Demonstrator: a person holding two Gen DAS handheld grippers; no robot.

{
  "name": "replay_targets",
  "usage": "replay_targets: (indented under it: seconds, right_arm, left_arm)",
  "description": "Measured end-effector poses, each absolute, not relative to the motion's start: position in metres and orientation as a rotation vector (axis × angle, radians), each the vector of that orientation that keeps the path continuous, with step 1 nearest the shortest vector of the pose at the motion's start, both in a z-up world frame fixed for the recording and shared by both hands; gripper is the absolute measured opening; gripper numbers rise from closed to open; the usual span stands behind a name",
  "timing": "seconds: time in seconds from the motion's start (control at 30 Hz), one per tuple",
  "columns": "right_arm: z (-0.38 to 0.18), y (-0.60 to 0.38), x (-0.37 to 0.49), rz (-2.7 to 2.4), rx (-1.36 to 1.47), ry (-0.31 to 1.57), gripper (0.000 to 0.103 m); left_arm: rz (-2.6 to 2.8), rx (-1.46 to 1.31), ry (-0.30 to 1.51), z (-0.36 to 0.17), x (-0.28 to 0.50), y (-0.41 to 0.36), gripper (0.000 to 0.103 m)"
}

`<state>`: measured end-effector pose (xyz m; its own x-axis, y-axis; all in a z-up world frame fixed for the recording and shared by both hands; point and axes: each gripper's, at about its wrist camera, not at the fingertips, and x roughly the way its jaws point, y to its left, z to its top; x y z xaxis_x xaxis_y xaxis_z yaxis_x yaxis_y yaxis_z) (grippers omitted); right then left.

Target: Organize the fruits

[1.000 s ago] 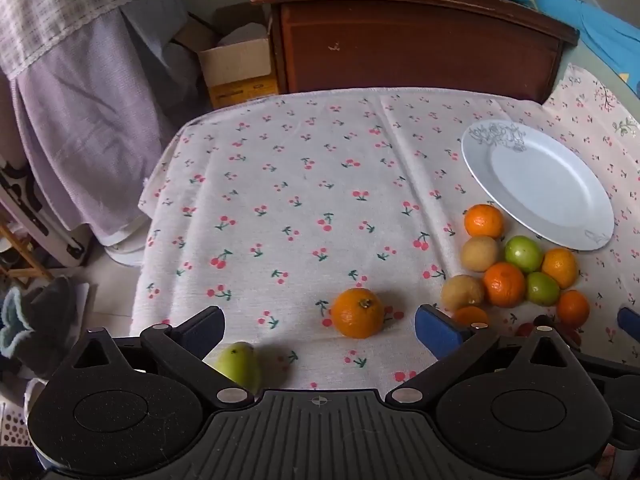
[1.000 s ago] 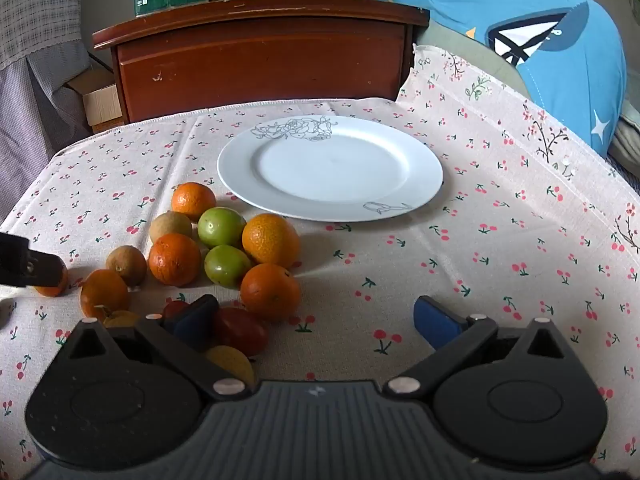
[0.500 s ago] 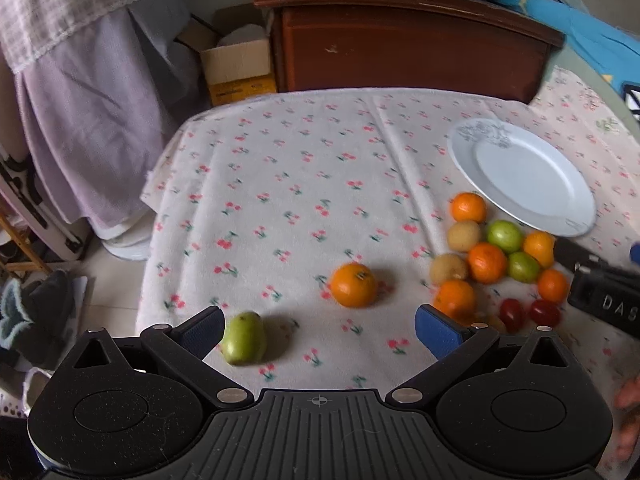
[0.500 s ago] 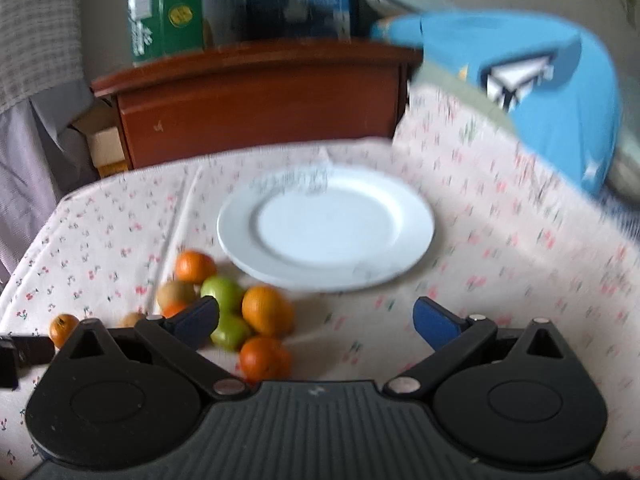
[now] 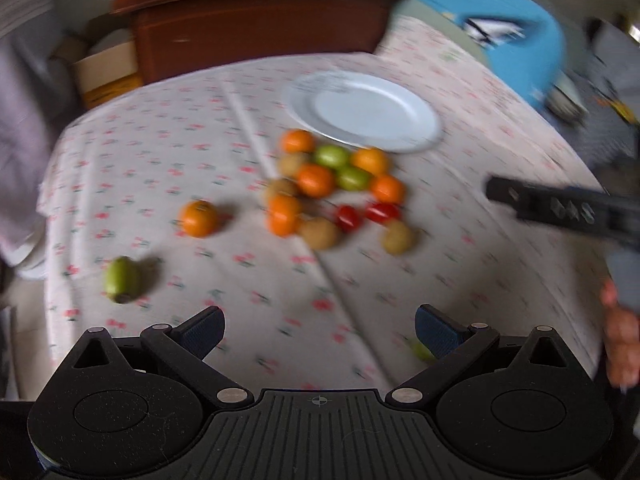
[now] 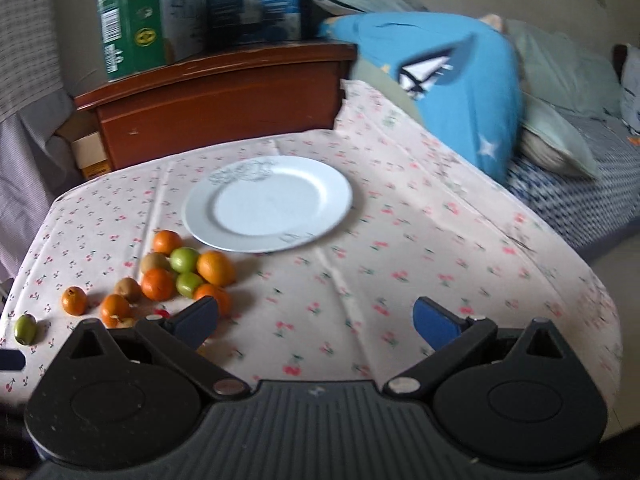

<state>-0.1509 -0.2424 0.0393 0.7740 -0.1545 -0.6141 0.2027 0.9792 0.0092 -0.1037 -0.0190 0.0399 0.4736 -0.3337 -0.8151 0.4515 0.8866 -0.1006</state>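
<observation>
The fruits (image 5: 332, 188) are lying in a loose cluster at the centre of the left wrist view, blurred: several oranges, two green ones, brownish ones and two small red ones, all resting on the cherry-print cloth of the bench (image 5: 460, 248). The cluster is sitting just below the white plate (image 5: 360, 110), whose face is showing bare. One lone orange (image 5: 199, 218) is lying apart, left of the cluster, and a green fruit (image 5: 122, 280) is sitting further toward the lower left, near the cloth's left edge.

In the right wrist view the same cluster (image 6: 180, 276) is lying at centre left, under the plate (image 6: 268, 202), with the green fruit (image 6: 25, 329) almost at the left border.

The left hand-held gripper (image 5: 318, 326) is hovering released at the bottom of its frame, jaws spread wide with nothing between them. The right hand-held gripper (image 6: 314, 320) is likewise released and holding nothing; from the left view its dark body is reaching in from the right edge, with a hand (image 5: 620, 344) below it.

Bare cloth is spreading wide across the lower middle and right of both frames. A wooden cabinet (image 6: 216, 100) is bordering the far edge, and a blue pillow (image 6: 452, 88) is crowding the upper right.
</observation>
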Motion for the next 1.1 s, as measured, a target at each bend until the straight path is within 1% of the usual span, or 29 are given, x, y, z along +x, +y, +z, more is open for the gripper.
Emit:
replay_targets:
  seconds: [0.33, 0.47, 0.67, 0.8, 1.1]
  right_arm:
    - [0.037, -0.259, -0.157, -0.236, 0.112, 0.723, 0.102]
    - [0.034, -0.257, -0.155, -0.232, 0.12, 0.733, 0.102]
    - [0.032, -0.253, -0.153, -0.255, 0.136, 0.717, 0.102]
    - [0.027, -0.246, -0.147, -0.236, 0.158, 0.753, 0.102]
    - [0.022, -0.216, -0.133, -0.181, 0.075, 0.821, 0.102]
  left_arm:
    - [-0.591, 0.224, 1.033, 0.01, -0.12, -0.05, 0.102]
    - [-0.513, 0.28, 0.991, 0.003, -0.116, -0.054, 0.102]
    - [-0.338, 0.169, 0.964, 0.009, -0.089, -0.031, 0.102]
    - [-0.224, 0.119, 0.946, 0.02, -0.075, -0.014, 0.102]
    - [-0.165, 0.053, 1.001, 0.027, -0.064, -0.002, 0.102]
